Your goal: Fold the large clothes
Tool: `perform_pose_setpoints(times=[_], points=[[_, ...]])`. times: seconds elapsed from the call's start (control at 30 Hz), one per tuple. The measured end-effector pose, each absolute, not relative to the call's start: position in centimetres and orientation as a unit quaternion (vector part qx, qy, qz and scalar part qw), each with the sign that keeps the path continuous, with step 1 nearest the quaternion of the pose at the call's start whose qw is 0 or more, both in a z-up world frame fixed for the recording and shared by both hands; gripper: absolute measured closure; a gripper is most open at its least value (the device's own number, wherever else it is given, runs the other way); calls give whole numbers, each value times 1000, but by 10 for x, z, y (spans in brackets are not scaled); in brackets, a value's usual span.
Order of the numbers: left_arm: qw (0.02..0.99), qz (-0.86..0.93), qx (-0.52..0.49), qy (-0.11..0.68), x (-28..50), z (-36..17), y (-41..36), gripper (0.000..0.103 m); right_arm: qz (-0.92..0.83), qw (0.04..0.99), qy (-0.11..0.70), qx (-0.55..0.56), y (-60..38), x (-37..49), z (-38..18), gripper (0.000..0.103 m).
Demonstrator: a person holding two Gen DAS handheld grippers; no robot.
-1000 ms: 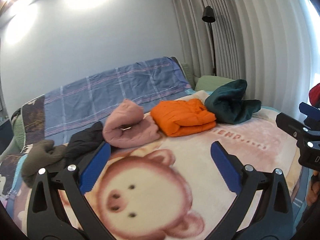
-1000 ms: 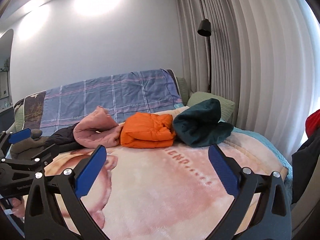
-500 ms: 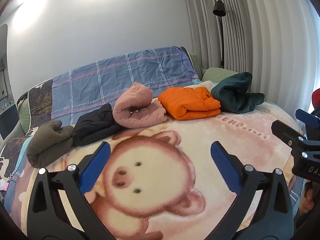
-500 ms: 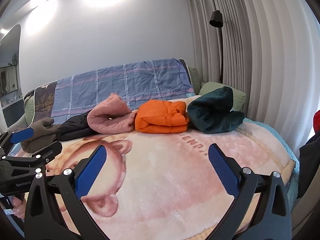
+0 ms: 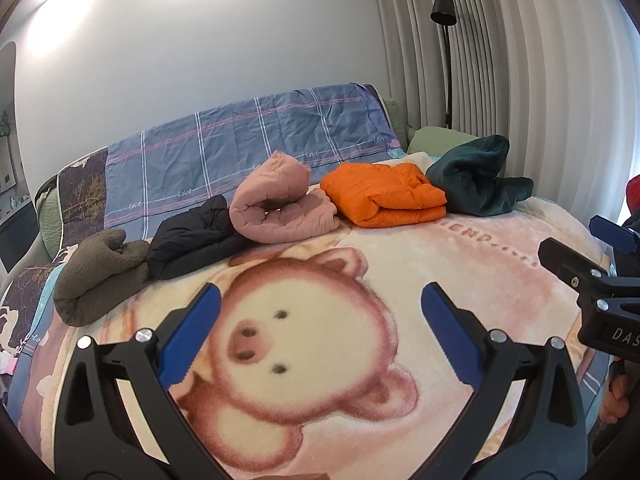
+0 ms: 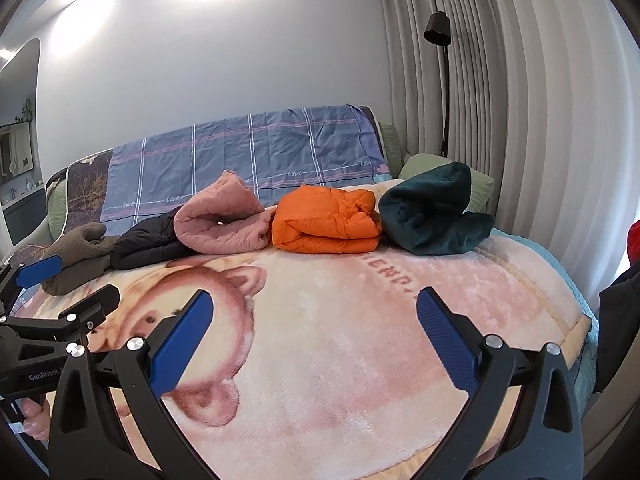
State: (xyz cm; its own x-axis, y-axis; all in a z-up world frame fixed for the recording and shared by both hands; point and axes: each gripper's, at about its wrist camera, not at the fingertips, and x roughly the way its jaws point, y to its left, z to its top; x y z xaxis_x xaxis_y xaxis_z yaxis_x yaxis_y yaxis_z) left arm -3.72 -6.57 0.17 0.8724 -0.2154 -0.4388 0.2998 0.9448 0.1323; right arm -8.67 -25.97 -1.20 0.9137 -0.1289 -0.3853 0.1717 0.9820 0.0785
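Observation:
Several folded garments lie in a row at the far side of the bed: an olive fleece (image 5: pixel 96 276), a black jacket (image 5: pixel 192 236), a pink quilted one (image 5: pixel 280 204), an orange puffer jacket (image 5: pixel 384 196) and a dark green one (image 5: pixel 476 176). They also show in the right wrist view, with the orange jacket (image 6: pixel 328 220) in the middle. My left gripper (image 5: pixel 320 320) is open and empty above the pig-print blanket (image 5: pixel 320 380). My right gripper (image 6: pixel 312 324) is open and empty to its right, and its fingers (image 5: pixel 568 260) show at the left view's right edge.
A plaid blue sheet (image 5: pixel 256 144) covers the headboard behind the clothes. A green pillow (image 6: pixel 476 184) and a black floor lamp (image 6: pixel 438 32) stand by the curtain (image 6: pixel 540 120) at the right. Dark and red fabric (image 6: pixel 624 280) hangs at the far right edge.
Both grippers have drawn back and tilted up a little, so the row of clothes sits further into view and the olive and black garments show in full. Both stay open.

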Motion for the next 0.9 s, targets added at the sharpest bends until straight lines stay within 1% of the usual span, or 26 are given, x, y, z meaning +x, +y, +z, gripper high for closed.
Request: perform_pose_setpoints(times=[0.9], points=[[961,-121,95,230,-24,-6,-61,2,-74,973,212,51,-254,-73,-18,1]])
